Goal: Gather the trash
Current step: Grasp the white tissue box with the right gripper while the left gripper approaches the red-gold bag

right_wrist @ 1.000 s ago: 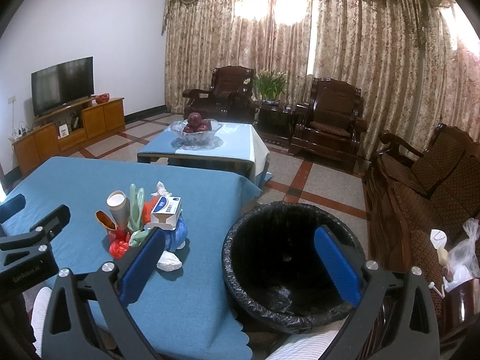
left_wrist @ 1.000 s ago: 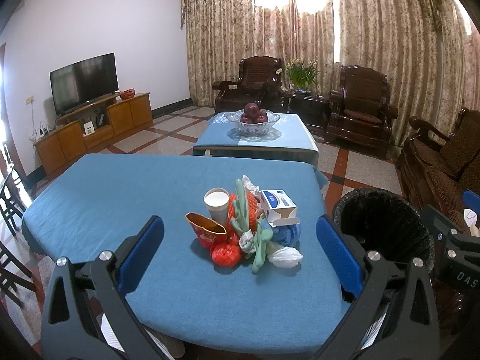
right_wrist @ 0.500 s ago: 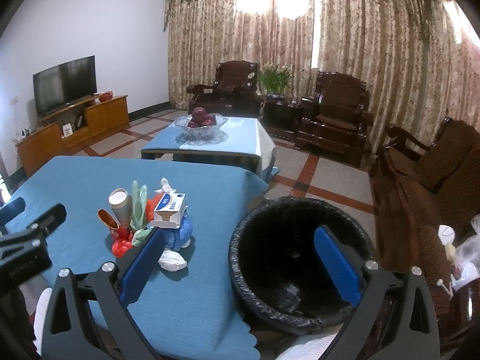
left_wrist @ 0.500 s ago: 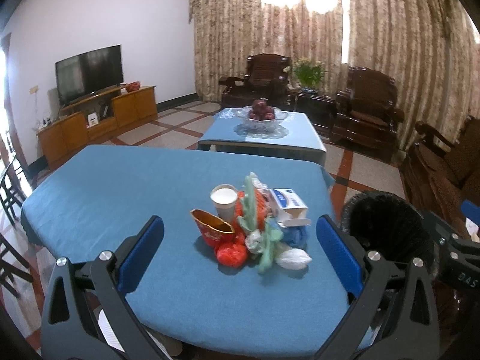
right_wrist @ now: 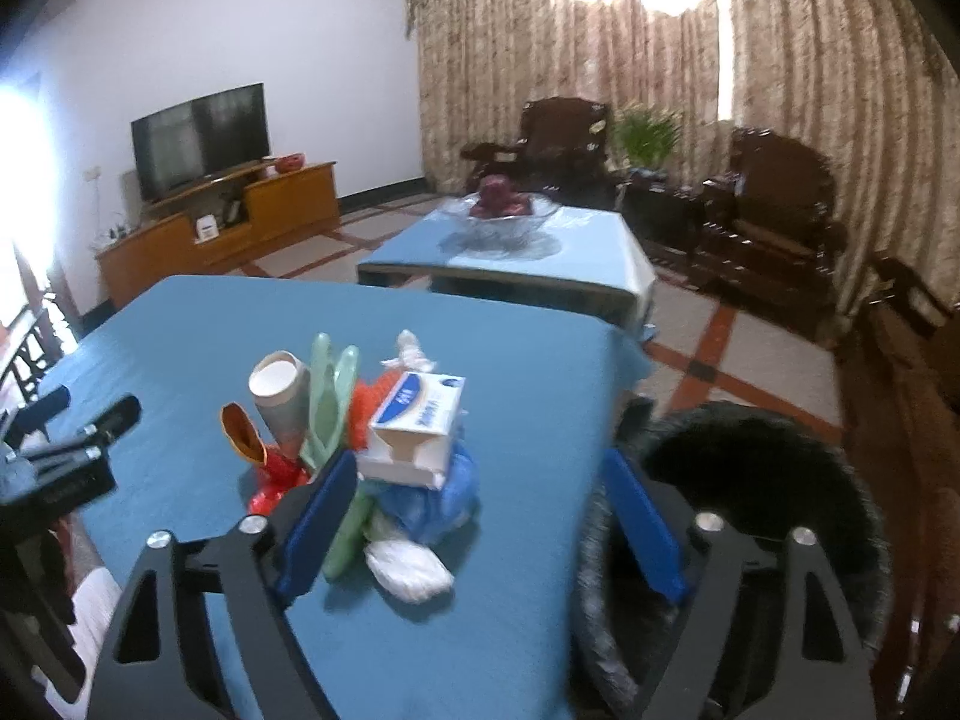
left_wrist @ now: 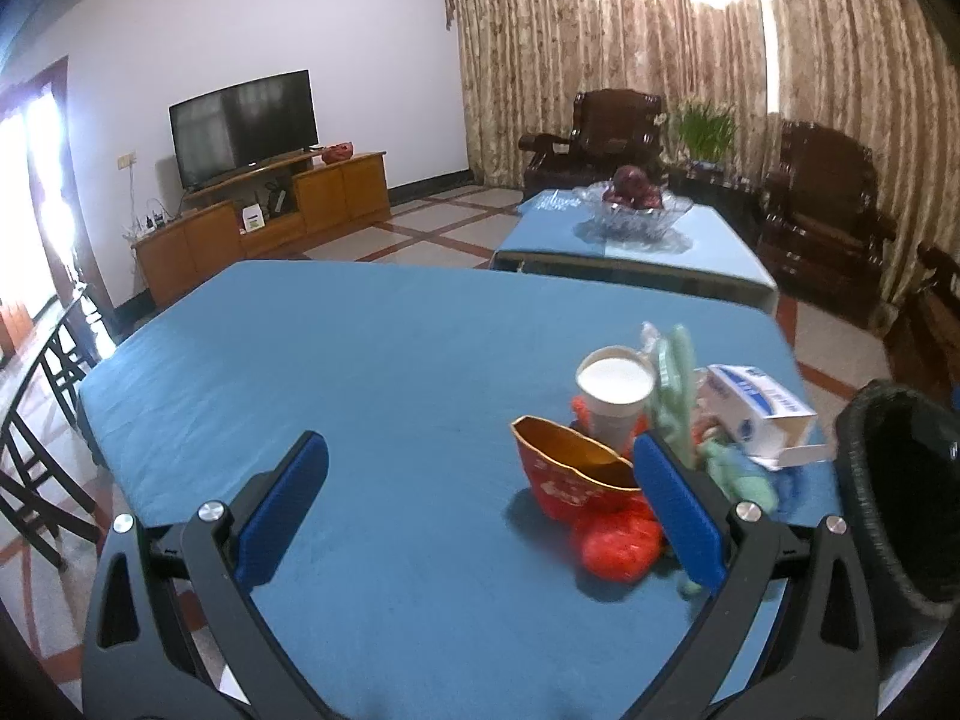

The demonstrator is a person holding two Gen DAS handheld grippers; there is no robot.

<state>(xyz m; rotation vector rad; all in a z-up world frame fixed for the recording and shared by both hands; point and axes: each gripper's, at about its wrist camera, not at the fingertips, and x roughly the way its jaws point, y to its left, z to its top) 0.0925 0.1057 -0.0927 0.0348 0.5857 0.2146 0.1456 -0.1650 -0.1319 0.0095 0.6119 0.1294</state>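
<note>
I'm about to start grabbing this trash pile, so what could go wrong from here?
1. The pile is loosely stacked: the box rests on the blue bag, so pulling the bag may topple it.
2. The paper cup leans in the heap; the right gripper, jaws closing with nothing pinched, may knock it.
3. The bin sits off the table's edge; items might miss it.

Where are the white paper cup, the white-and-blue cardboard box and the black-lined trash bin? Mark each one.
white paper cup [left_wrist: 613,385], left wrist view, on its open mouth.
white-and-blue cardboard box [right_wrist: 420,405], right wrist view, on its printed top face.
black-lined trash bin [right_wrist: 756,468], right wrist view, on its dark inside.
</note>
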